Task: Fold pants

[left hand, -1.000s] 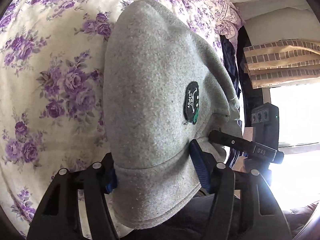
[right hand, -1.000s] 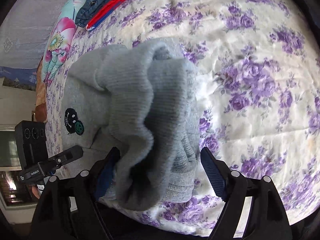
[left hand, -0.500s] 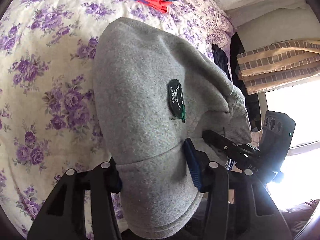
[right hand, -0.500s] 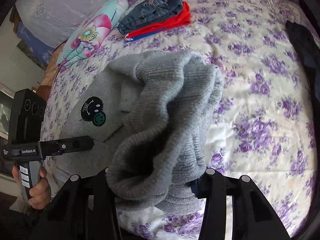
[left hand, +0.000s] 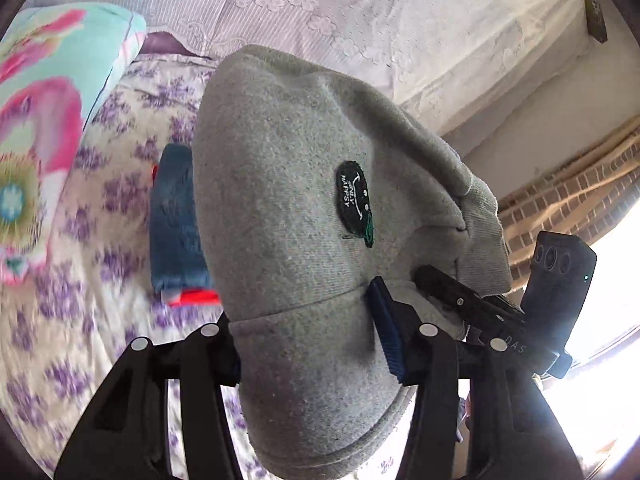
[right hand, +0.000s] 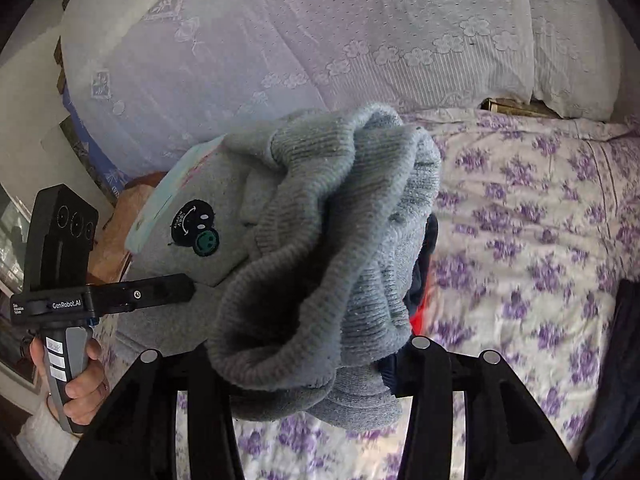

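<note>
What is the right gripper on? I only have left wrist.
Observer: The right gripper is shut on the bunched ribbed band of the grey pants.
Operator: Anything on the bed to its right?
Observer: A dark cloth lies at the right edge of the floral bedspread.
Operator: Operator's grip visible?
Observer: Yes, a bare hand wraps the left gripper's handle.
</note>
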Available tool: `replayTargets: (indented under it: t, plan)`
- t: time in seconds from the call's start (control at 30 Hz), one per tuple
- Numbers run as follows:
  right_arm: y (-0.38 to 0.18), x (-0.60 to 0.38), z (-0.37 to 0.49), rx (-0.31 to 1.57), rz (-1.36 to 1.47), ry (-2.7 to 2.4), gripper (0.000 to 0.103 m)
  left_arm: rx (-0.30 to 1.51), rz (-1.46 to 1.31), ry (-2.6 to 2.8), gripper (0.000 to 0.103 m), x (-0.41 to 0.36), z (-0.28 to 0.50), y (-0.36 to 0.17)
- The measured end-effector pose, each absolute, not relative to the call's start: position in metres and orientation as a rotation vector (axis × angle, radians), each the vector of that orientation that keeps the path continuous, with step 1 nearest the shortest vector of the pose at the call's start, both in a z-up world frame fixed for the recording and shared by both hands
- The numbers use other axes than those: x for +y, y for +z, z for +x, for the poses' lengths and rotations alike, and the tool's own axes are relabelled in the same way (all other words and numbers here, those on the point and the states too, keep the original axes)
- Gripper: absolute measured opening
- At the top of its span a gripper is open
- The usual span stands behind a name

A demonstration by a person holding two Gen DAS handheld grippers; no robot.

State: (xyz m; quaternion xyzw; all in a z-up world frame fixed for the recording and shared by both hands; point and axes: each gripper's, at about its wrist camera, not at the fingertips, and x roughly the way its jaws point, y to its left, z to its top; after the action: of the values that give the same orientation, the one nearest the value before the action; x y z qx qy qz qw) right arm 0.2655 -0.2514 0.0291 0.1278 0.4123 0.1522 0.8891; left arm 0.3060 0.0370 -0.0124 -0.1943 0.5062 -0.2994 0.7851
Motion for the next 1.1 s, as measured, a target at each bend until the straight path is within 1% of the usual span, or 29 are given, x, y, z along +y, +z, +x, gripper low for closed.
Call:
replayTargets:
  t: [0.07, 0.17, 0.27, 0.3, 0.33, 0.37, 0.43, 0.47, 0.53, 0.63, 0.67, 0.7, 0.73, 0.8, 0.87, 0.97, 1.1]
  plan:
    - [0.028, -0.254, 0.304, 0.865, 0.269, 0.306, 0.046, 1.101, -0.413, -0.633, 0.052, 0.033, 0.344, -0.016]
    - [0.006, -0.256, 0.341, 0.896, 0.277, 0.31, 0.046, 1.129, -0.393, -0.63, 0.052, 0.028, 0.382, -0.036]
    - [-0.043, -0.257, 0.366, 0.99, 0.303, 0.319, 0.048, 1.208, -0.38, -0.621, 0.053, 0.025, 0.407, -0.083]
    - [-0.062, -0.256, 0.369, 1.017, 0.3, 0.308, 0.051, 1.25, -0.374, -0.614, 0.054, 0.023, 0.412, -0.104]
    - [-0.076, -0.254, 0.37, 1.013, 0.279, 0.298, 0.055, 1.286, -0.368, -0.601, 0.062, 0.022, 0.415, -0.126]
    - [-0.086, -0.251, 0.369, 0.997, 0.246, 0.296, 0.057, 1.293, -0.385, -0.606, 0.071, 0.024, 0.417, -0.143]
    - [-0.089, -0.249, 0.365, 0.956, 0.233, 0.32, 0.062, 1.256, -0.497, -0.648, 0.076, 0.036, 0.418, -0.154]
    - [-0.087, -0.249, 0.365, 0.951, 0.236, 0.33, 0.063, 1.249, -0.528, -0.65, 0.076, 0.04, 0.419, -0.153]
    - [-0.079, -0.246, 0.364, 0.962, 0.225, 0.328, 0.066, 1.241, -0.496, -0.627, 0.076, 0.038, 0.417, -0.145]
    - [-0.055, -0.242, 0.353, 0.925, 0.182, 0.29, 0.066, 1.18, -0.334, -0.553, 0.081, 0.032, 0.399, -0.112]
    - [-0.044, -0.243, 0.345, 0.899, 0.172, 0.269, 0.066, 1.164, -0.294, -0.524, 0.084, 0.032, 0.391, -0.099]
    - [-0.031, -0.246, 0.335, 0.854, 0.156, 0.24, 0.07, 1.141, -0.257, -0.486, 0.086, 0.031, 0.38, -0.085]
    - [-0.015, -0.248, 0.32, 0.791, 0.126, 0.201, 0.079, 1.107, -0.236, -0.466, 0.088, 0.031, 0.366, -0.07]
    - [0.015, -0.248, 0.286, 0.686, 0.027, 0.102, 0.087, 1.029, -0.191, -0.41, 0.095, 0.034, 0.331, -0.041]
    - [0.036, -0.243, 0.252, 0.645, -0.064, 0.035, 0.091, 0.954, -0.141, -0.356, 0.098, 0.033, 0.289, -0.014]
    - [0.052, -0.237, 0.203, 0.654, -0.092, 0.012, 0.094, 0.902, -0.113, -0.284, 0.098, 0.029, 0.232, 0.016]
    - [0.055, -0.23, 0.147, 0.749, 0.0, 0.035, 0.094, 0.899, -0.126, -0.217, 0.098, 0.022, 0.168, 0.039]
